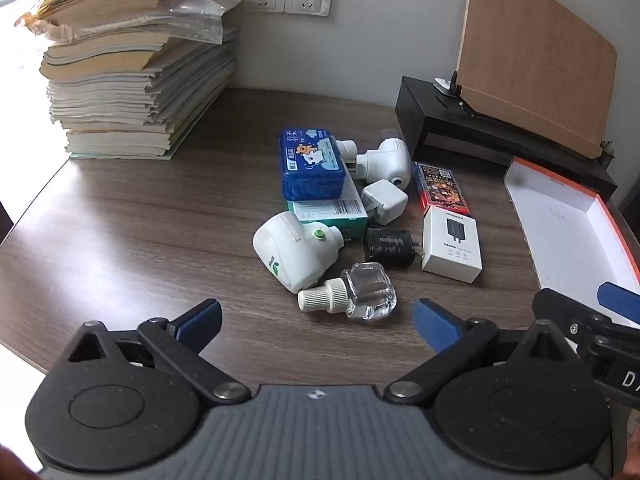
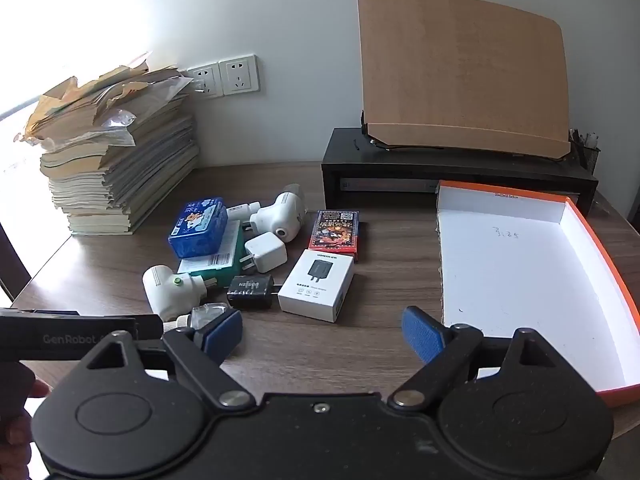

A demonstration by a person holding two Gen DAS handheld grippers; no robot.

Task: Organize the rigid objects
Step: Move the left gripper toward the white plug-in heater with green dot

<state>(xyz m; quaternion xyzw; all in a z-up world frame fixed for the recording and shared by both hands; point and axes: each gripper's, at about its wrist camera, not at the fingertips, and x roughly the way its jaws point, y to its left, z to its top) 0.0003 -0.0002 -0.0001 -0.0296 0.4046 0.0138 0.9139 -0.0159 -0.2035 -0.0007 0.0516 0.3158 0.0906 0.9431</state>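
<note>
Both grippers, left and right, hang spread wide and empty above the table. Near them, a clutter of chargers and boxes lies beside the shallow box lid, whose far corner the left view cuts off. From the right view, a glass bottle is half hidden behind a blue fingertip.
</note>
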